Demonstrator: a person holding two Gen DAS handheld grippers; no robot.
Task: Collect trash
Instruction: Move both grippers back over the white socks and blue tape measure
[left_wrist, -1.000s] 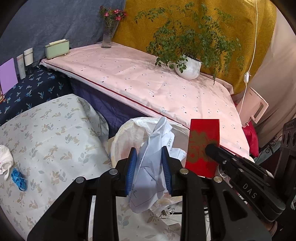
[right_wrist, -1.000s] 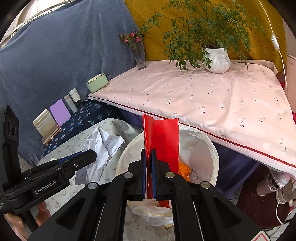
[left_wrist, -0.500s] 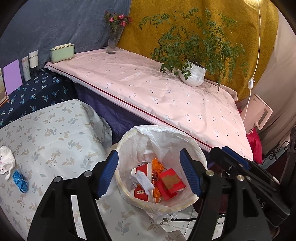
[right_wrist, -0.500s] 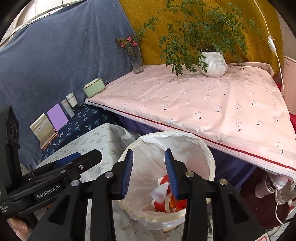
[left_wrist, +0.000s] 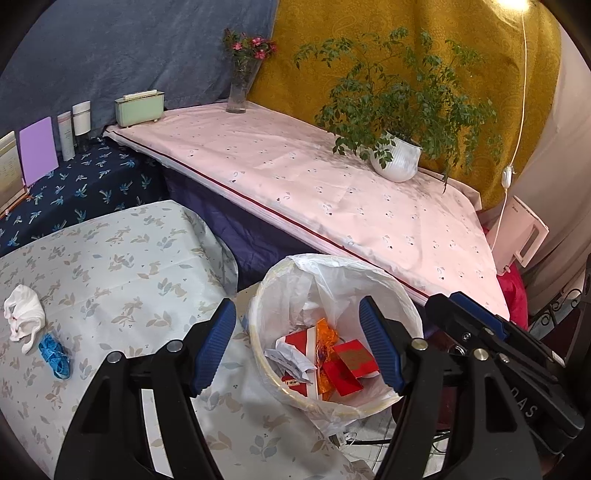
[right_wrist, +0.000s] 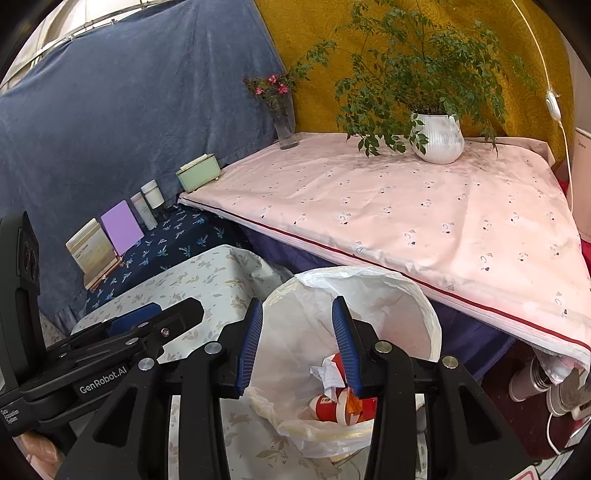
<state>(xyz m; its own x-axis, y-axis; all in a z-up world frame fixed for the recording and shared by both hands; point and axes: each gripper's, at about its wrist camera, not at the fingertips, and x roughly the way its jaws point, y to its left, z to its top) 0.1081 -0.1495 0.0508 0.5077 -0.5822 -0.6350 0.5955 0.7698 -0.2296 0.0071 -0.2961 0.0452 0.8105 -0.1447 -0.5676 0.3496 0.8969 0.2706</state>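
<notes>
Looking along my left gripper (left_wrist: 297, 343), its jaws spread wide and empty over the lined trash bin (left_wrist: 402, 295), where red packets (left_wrist: 352, 363) and crumpled paper (left_wrist: 291, 356) lie; a white rag (left_wrist: 22, 315) and blue tape (left_wrist: 55, 354) sit well apart on the floral table (left_wrist: 122, 258). From the right, my right gripper (right_wrist: 297, 343) hangs parted and empty above the same bin (right_wrist: 424, 314), the pink-clothed table's edge (right_wrist: 443, 291) just beyond its rim.

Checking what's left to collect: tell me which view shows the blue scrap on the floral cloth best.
Left wrist view: the blue scrap lies in plain sight beside a white wad. The right wrist view doesn't show it.
</notes>
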